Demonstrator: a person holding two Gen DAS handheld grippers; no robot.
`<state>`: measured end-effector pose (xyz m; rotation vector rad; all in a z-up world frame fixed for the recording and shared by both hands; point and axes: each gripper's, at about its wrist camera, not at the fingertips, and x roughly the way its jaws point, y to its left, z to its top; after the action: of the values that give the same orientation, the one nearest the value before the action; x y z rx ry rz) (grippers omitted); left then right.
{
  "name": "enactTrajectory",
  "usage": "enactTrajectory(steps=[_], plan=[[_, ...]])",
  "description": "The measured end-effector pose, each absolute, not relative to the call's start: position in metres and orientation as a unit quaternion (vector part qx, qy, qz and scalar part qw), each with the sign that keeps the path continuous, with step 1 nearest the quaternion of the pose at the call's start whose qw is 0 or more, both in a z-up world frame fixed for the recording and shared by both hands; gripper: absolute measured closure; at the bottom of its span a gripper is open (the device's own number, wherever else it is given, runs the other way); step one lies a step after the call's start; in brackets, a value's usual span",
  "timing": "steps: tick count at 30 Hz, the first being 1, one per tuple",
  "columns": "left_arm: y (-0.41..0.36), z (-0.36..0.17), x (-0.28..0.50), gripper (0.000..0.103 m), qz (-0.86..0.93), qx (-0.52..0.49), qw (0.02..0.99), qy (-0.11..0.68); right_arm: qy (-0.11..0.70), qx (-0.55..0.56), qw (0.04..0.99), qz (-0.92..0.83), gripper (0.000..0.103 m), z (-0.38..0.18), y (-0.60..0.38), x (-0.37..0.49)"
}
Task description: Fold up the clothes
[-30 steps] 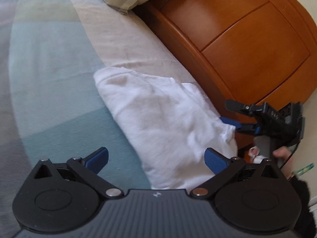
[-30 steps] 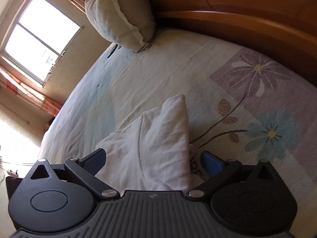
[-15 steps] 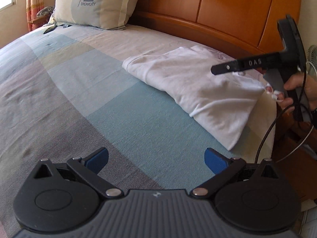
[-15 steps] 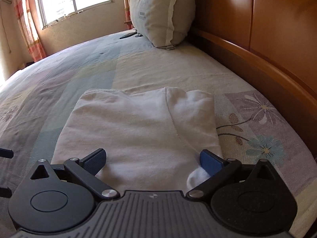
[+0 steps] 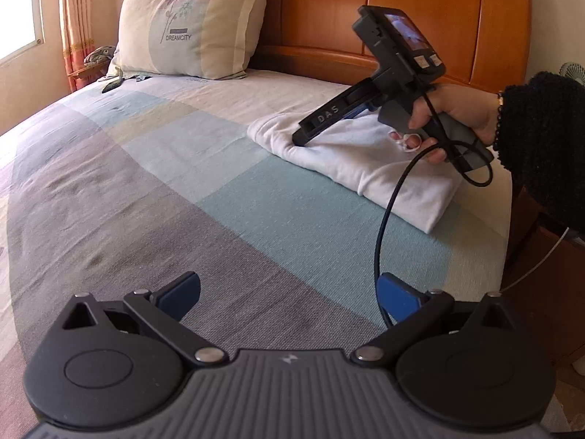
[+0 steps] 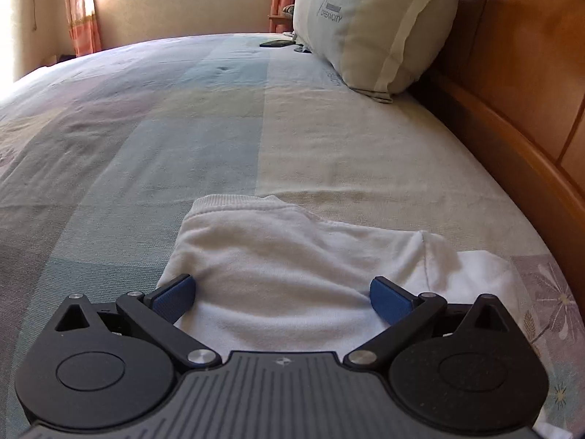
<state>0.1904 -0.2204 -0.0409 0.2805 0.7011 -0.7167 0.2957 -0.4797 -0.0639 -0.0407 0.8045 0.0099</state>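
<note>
The left gripper (image 5: 289, 294) is hovering over the bedspread (image 5: 182, 197), well short of the garment, its fingers spread wide and carrying nothing. The right gripper (image 6: 280, 294) is sitting low over the garment's near part, fingers likewise released, with cloth lying between them but not pinched. The garment (image 6: 292, 263), white, is lying as a compact folded bundle near the headboard (image 5: 420, 18), on the side away from the pillow (image 5: 190, 25). The right hand (image 5: 453, 117) is gripping its tool's handle, a cable looping down from it.

Judgement: the garment is already lying folded, so the scene fits either a last smoothing or a further fold. Any next contact calls for a light touch, as the layers are sitting loosely and could slide apart.
</note>
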Motion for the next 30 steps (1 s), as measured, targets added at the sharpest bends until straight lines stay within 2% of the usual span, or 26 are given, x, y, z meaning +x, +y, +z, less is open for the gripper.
enactTrajectory(steps=[4, 9, 12, 17, 21, 30], plan=[[-0.206, -0.035, 0.192, 0.001, -0.341, 0.093, 0.873, 0.337, 0.373, -0.025, 0.928, -0.003, 0.0, -0.039, -0.479, 0.259], [-0.2, -0.033, 0.19, 0.001, -0.336, 0.08, 0.876, 0.337, 0.386, -0.065, 0.92, -0.012, 0.0, -0.048, -0.475, 0.213], [-0.195, -0.029, 0.184, 0.001, -0.334, 0.086, 0.878, 0.331, 0.386, -0.04, 0.921, -0.02, 0.0, -0.059, -0.483, 0.201], [-0.188, -0.029, 0.182, 0.001, -0.329, 0.082, 0.879, 0.334, 0.36, -0.016, 0.933, -0.012, 0.0, -0.044, -0.482, 0.167], [-0.19, -0.031, 0.182, 0.001, -0.322, 0.09, 0.88, 0.337, 0.393, 0.007, 0.919, -0.041, 0.0, -0.07, -0.504, 0.151], [-0.192, -0.034, 0.177, 0.001, -0.302, 0.112, 0.889, 0.325, 0.355, 0.036, 0.933, -0.046, 0.0, -0.051, -0.505, 0.121]])
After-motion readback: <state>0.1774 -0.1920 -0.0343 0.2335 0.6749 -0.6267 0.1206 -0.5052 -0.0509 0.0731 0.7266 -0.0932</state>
